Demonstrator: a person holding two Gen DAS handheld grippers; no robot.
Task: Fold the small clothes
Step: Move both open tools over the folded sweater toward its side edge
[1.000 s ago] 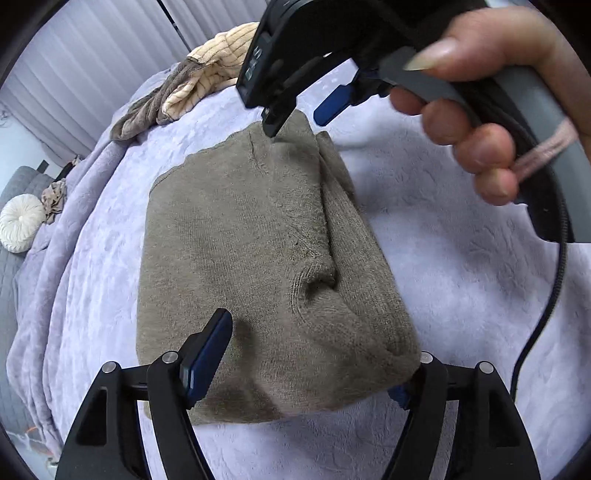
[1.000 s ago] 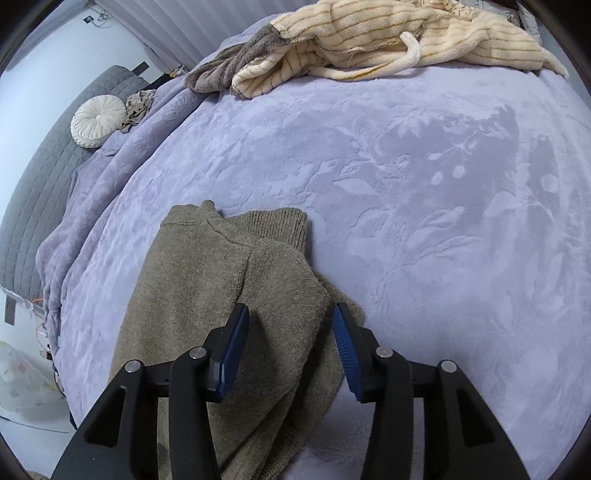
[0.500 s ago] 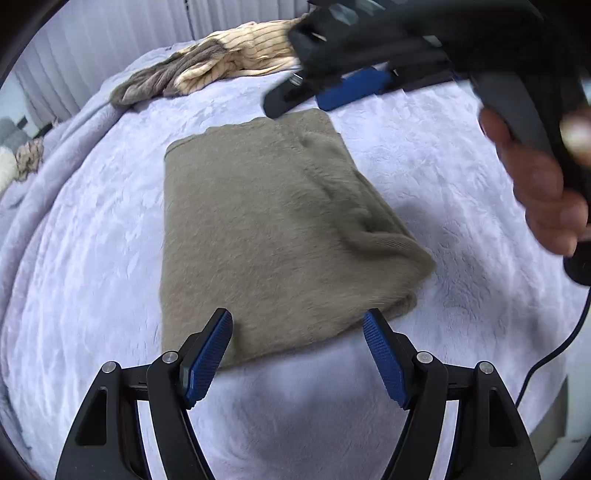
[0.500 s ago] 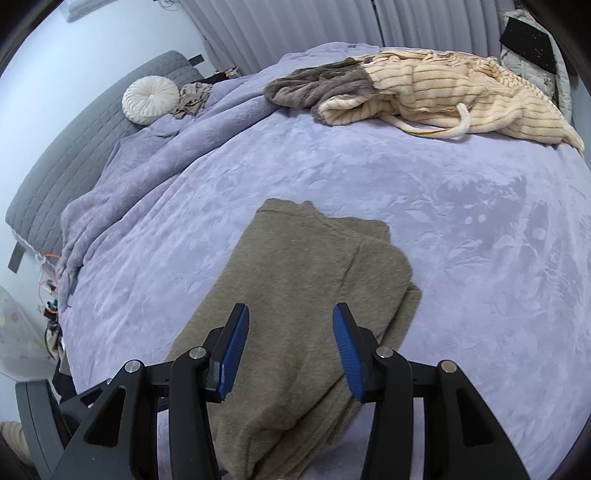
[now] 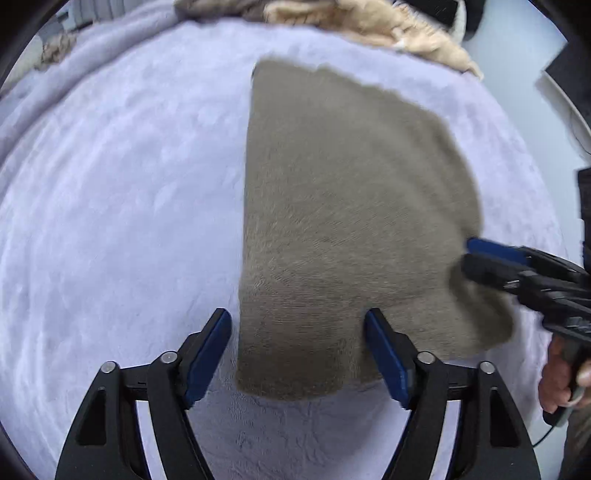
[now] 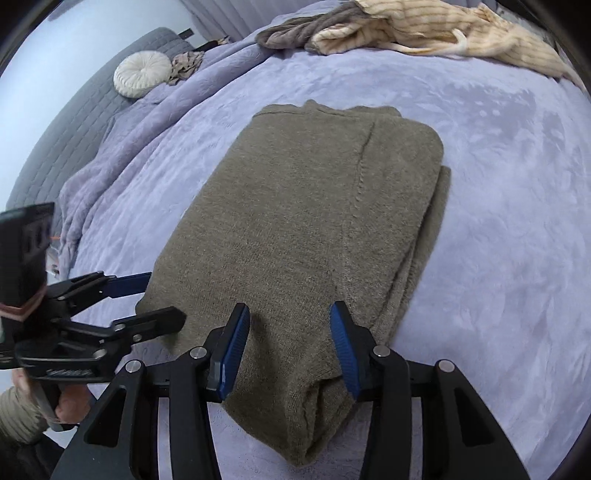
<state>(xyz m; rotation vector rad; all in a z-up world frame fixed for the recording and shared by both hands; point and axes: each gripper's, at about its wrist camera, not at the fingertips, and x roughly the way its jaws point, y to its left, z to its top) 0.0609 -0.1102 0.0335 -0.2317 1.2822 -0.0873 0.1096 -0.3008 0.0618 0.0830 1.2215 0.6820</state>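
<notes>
An olive-brown knit sweater (image 5: 351, 206) lies folded lengthwise on the lavender bed cover (image 5: 110, 221); it also shows in the right wrist view (image 6: 303, 229). My left gripper (image 5: 299, 350) is open, its jaws straddling the sweater's near left corner. It also shows in the right wrist view (image 6: 162, 299) at the left. My right gripper (image 6: 288, 347) is open over the sweater's near end. It also shows in the left wrist view (image 5: 476, 258) at the sweater's right edge.
A heap of cream striped and grey clothes (image 6: 406, 29) lies at the far side of the bed. A round white cushion (image 6: 142, 74) rests on a grey quilted sofa (image 6: 66, 140) to the left. The bed cover (image 6: 498, 221) spreads to the right.
Both grippers have let go of the sweater and pulled back to its near end. The sweater now lies flat and folded. The left wrist view has swung round and is blurred.
</notes>
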